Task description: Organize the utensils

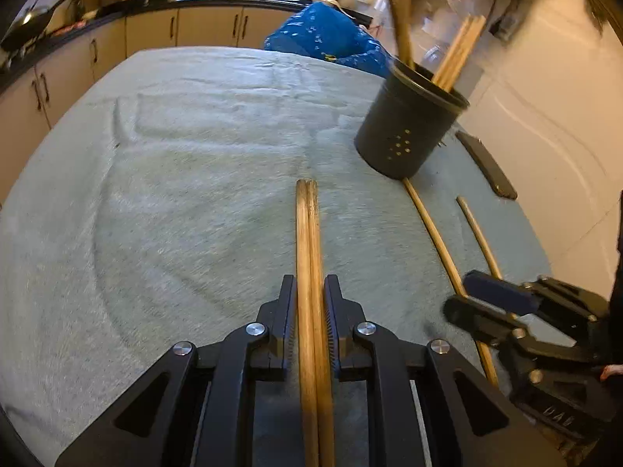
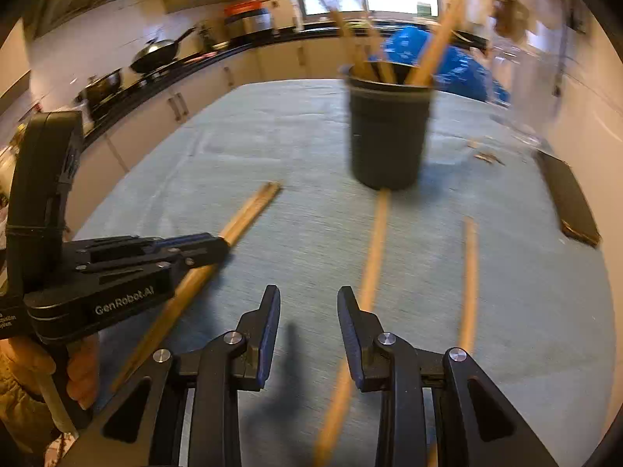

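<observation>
The tabletop [image 1: 194, 163], draped in a pale grey-green cloth, carries everything. Toward its far right stands the black round plastic utensil holder [image 1: 409, 128] with small holes in its wall, upright, with several wooden sticks already leaning inside; the exact count in there is hard to tell through the blur. A flat dark rectangular object [image 1: 486, 165] lies beyond it by the edge.

The left gripper [image 1: 307, 292] has its jaws clenched on a pair of thick brown wooden chopsticks [image 1: 307, 225], two sticks side by side, their far ends pointing ahead over the cloth. The right gripper [image 2: 309, 311] has its jaws released and empty, hanging above a long thin wooden stick [image 2: 373, 241] that runs from under it to the foot of the holder. A second, shorter thin wooden stick [image 2: 470, 264] lies just beside it to the right. So: two sticks held, two loose on the cloth, one holder.

The step in hand looks like carrying the held pair to the holder. It would go best by keeping the two sticks squeezed evenly so neither slips, tilting them upright above the rim, and lowering them into a gap between the sticks already standing there before letting go.
</observation>
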`<state>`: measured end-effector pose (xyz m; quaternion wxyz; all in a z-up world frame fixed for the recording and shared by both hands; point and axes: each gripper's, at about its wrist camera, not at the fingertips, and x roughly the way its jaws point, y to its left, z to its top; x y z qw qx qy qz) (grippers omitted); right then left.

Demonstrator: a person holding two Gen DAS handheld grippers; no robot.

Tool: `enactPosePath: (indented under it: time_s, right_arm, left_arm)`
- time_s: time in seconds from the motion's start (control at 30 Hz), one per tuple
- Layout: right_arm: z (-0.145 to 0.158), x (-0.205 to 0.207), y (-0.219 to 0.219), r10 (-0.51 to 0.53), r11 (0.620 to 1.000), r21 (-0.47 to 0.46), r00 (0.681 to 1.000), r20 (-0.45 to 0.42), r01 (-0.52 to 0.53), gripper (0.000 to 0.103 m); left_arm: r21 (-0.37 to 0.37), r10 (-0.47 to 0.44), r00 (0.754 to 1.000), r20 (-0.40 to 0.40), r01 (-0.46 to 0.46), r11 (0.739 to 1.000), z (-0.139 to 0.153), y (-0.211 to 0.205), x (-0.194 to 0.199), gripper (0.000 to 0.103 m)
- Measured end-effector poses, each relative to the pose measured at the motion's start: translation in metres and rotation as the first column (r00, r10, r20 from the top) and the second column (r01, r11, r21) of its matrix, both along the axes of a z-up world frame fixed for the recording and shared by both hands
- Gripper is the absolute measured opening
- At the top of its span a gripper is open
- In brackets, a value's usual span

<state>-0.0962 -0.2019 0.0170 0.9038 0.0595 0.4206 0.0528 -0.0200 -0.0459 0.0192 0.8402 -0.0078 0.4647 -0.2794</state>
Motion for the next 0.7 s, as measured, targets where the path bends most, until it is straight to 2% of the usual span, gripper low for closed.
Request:
enactPosePath:
  time_s: [0.07,0.17,0.3,0.37,0.47,0.57,0.7]
  right_arm:
    - [-0.001,0.007,0.009,0.022,1.0,0.013,1.0,-0.007,-0.022,0.033]
    - [-0.003,0.023,0.027,0.056,0.998,0.022,0.998,-0.018,-0.055,0.033]
    - [-0.007,0.047,0.056,0.103,0.994,0.048,0.994,-0.037,-0.101,0.033]
    - [-0.01,0.054,0.07,0.111,0.994,0.028,0.993,-0.048,-0.11,0.032]
    - [-0.017,0.061,0.08,0.079,0.996,-0.037,0.994,-0.074,-0.082,0.032]
    - [-0.017,0.059,0.073,0.034,0.999,-0.019,0.997,-0.064,-0.035,0.032]
    - [-0.016,0.058,0.057,-0.035,0.999,0.036,0.998,-0.045,0.036,0.032]
  left_arm:
    - [-0.003,0.052,0.999,-0.002,-0.052,0.999,0.002,0.017,0.001,0.015]
    - [0.035,0.133,0.991,0.016,-0.134,0.99,0.008,0.042,0.001,0.015]
    - [0.006,0.195,0.981,0.011,-0.195,0.981,0.017,0.074,0.001,0.015]
    - [-0.008,0.214,0.977,0.016,-0.214,0.977,0.021,0.083,-0.001,0.016]
    - [-0.033,0.222,0.975,0.025,-0.221,0.975,0.027,0.094,-0.008,0.016]
    - [-0.047,0.215,0.976,0.036,-0.213,0.976,0.029,0.097,-0.013,0.02]
    - [-0.064,0.202,0.978,0.043,-0.199,0.978,0.03,0.095,-0.016,0.02]
